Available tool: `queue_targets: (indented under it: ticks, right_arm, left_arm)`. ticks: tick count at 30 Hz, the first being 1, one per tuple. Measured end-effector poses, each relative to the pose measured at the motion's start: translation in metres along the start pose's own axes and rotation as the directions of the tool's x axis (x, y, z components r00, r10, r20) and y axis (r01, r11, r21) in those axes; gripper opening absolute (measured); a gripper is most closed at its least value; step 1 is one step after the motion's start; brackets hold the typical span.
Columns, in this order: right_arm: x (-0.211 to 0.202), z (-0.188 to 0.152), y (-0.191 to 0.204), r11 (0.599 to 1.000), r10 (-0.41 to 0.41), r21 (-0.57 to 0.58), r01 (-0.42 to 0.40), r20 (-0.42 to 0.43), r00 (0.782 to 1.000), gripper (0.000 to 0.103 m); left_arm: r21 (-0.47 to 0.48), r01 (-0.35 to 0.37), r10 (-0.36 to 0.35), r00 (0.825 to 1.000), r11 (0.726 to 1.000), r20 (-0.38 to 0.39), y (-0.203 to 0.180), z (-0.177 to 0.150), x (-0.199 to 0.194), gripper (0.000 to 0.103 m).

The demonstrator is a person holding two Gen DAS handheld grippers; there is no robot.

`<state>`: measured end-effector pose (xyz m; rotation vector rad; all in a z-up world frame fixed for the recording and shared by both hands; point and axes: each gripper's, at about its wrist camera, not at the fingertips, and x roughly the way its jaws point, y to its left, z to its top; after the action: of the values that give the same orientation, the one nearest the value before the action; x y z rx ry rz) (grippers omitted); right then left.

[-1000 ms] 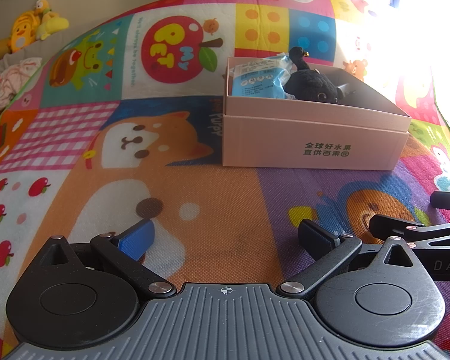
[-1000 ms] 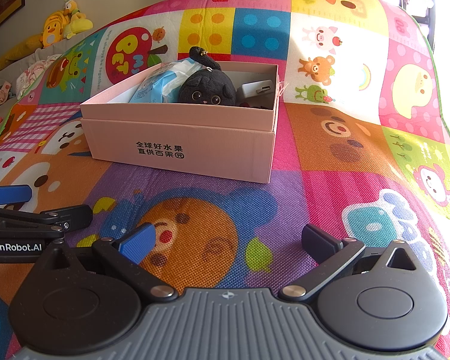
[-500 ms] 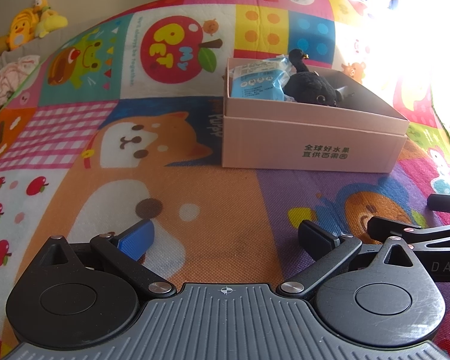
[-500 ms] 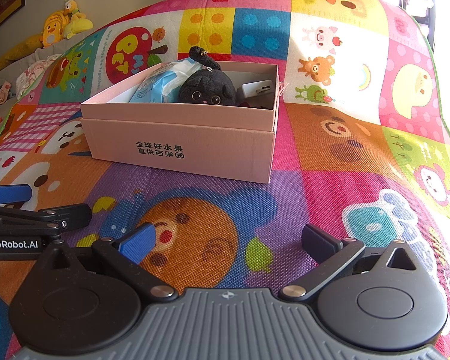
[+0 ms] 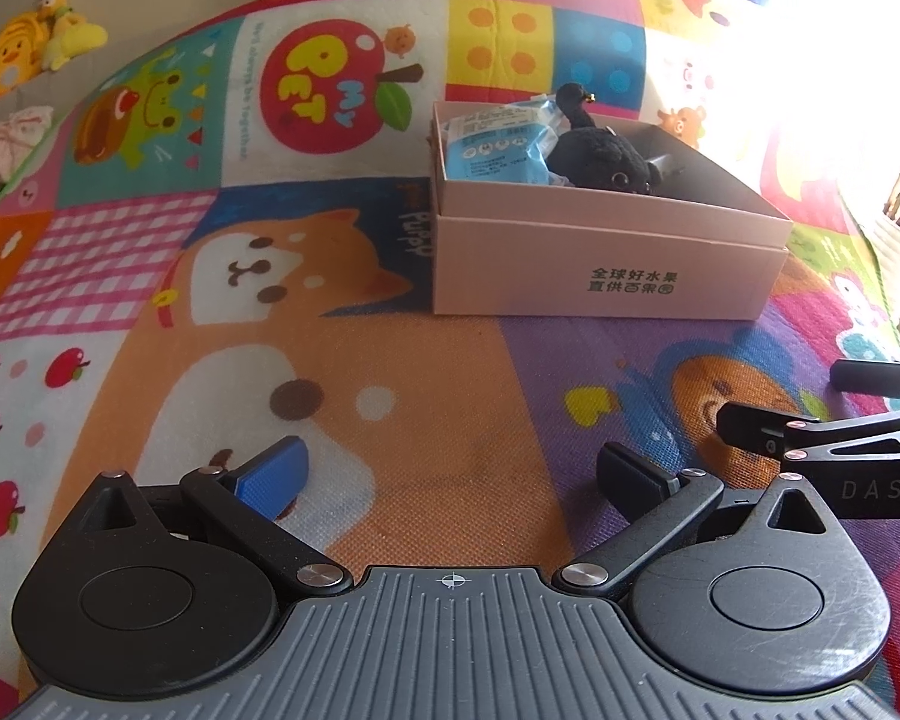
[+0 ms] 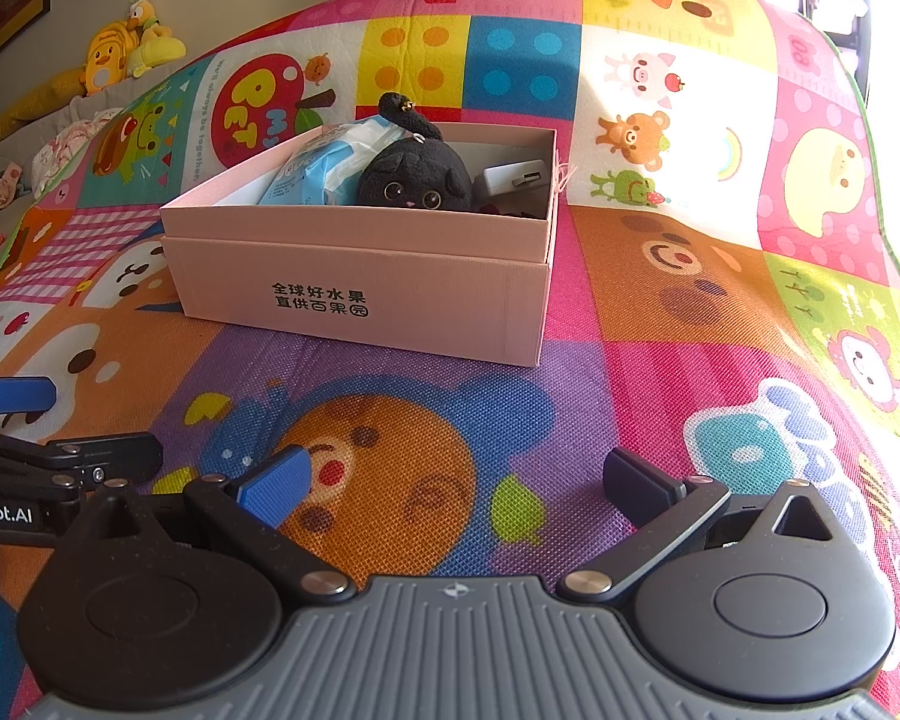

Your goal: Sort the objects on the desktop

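Left gripper (image 5: 450,471) hovering low over the play mat (image 5: 426,420), jaws spread wide, gripping nothing. Right gripper (image 6: 459,477) sitting level beside it, likewise splayed and empty. Pink box (image 6: 366,282) lying at 12 o'clock, holding a black plush (image 6: 417,177), blue packet (image 6: 324,165) and white charger (image 6: 513,180).

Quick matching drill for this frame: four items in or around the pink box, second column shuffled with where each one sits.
Items:
1. blue wipes pack
2. black plush cat
3. white charger
4. yellow duck plush

Places, as seen in the right wrist view:
A. right end of the pink box
B. off the play mat, far left by the wall
C. left part of the box
D. middle of the box, face towards the camera

Pairs: 1-C, 2-D, 3-A, 4-B
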<state>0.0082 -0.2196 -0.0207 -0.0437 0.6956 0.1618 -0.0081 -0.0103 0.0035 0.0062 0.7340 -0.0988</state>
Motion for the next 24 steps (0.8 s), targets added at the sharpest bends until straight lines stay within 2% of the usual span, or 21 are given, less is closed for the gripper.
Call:
queue_targets:
  ticks: [24]
  right_arm:
    - [0.0001, -0.0001, -0.0002, 1.0, 0.0, 0.0, 0.0, 0.0, 1.0, 0.103]
  left_arm:
    - [0.007, -0.013, 0.013, 1.0, 1.0, 0.001, -0.0026, 0.0, 0.0001, 0.103]
